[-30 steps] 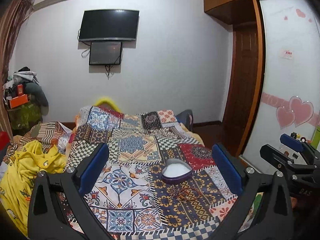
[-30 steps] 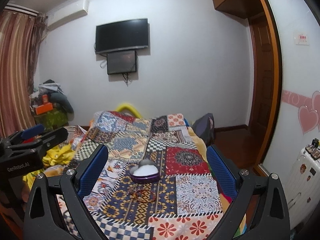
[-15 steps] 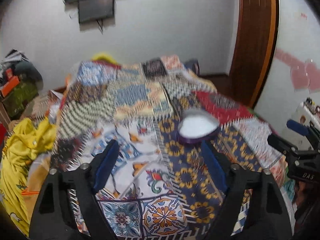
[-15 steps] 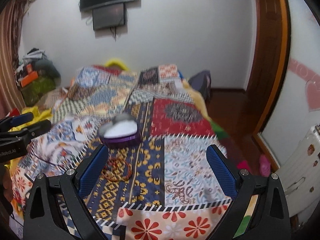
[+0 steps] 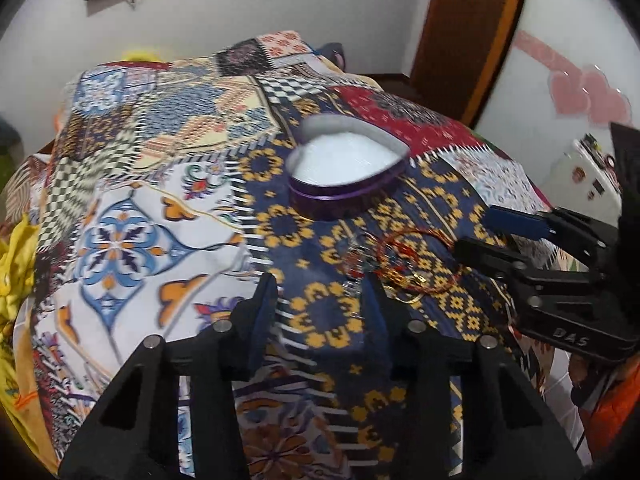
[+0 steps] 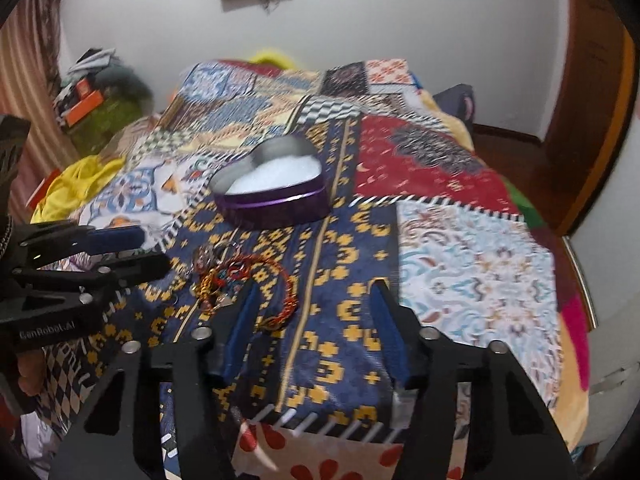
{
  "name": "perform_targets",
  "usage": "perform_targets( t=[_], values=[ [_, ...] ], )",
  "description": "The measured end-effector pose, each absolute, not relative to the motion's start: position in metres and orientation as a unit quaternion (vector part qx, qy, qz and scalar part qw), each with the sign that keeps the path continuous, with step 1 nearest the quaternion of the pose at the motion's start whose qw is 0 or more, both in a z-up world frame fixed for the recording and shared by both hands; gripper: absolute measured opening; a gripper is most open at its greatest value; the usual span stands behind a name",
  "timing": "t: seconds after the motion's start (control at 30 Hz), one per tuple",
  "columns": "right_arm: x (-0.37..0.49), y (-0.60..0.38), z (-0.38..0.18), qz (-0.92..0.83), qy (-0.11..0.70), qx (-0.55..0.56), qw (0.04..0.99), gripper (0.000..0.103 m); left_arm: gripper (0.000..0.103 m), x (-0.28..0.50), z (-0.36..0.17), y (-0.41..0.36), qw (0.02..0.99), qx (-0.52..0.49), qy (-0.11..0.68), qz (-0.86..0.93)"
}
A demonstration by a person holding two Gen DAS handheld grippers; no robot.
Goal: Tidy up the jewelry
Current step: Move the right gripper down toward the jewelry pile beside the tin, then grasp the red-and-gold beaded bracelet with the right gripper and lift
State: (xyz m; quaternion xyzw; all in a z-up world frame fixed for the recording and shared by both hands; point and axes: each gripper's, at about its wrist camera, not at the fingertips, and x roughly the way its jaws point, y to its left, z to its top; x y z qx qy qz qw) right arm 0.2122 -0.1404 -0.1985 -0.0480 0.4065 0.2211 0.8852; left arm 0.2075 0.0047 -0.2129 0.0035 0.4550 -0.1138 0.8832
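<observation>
Purple heart-shaped tin box (image 5: pixel 347 168), open: white lining only. Right tongs (image 6: pixel 314 312) marked "DAS", left tongs (image 5: pixel 320 300) "GenRobot.AI"; both empty, jaws parted.

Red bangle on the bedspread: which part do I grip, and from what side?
Take the bangle's right arc, clear of the tangled jewelry on its left. It lies flat on the bedspread, so come from above with the right gripper, one finger inside the ring, one outside.
</observation>
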Motion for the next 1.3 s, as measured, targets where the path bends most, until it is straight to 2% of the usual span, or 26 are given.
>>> perform_targets(
  t=[0.1, 0.27, 0.33, 0.4, 0.47, 0.5, 0.87, 1.3],
  values=[
    [0.214, -0.136, -0.203, 0.234, 0.413, -0.056, 0.878, 0.037, 0.033, 0.210, -0.220, 0.000, 0.878, 0.009, 0.463, -0.123],
    [0.216, -0.129, -0.208, 0.243, 0.415, -0.077, 0.874, 0.027, 0.033, 0.215, -0.227, 0.000, 0.873, -0.004, 0.468, -0.135],
    [0.216, -0.125, -0.211, 0.243, 0.412, -0.091, 0.874, 0.023, 0.030, 0.215, -0.228, 0.000, 0.873, -0.005, 0.467, -0.140],
    [0.216, -0.122, -0.213, 0.242, 0.411, -0.102, 0.873, 0.013, 0.019, 0.216, -0.230, -0.002, 0.873, -0.005, 0.466, -0.146],
    [0.216, -0.119, -0.214, 0.242, 0.413, -0.107, 0.871, 0.009, 0.009, 0.216, -0.231, -0.001, 0.873, -0.006, 0.465, -0.147],
    [0.215, -0.118, -0.213, 0.241, 0.413, -0.112, 0.871, 0.008, 0.008, 0.217, -0.231, -0.001, 0.874, -0.006, 0.465, -0.144],
    [0.208, -0.127, -0.187, 0.236, 0.391, -0.082, 0.886, 0.007, 0.008, 0.200, -0.209, 0.004, 0.892, -0.006, 0.434, -0.129],
    [0.187, -0.126, -0.139, 0.229, 0.334, -0.082, 0.911, 0.007, 0.008, 0.173, -0.150, 0.014, 0.923, -0.009, 0.369, -0.111]
  ],
)
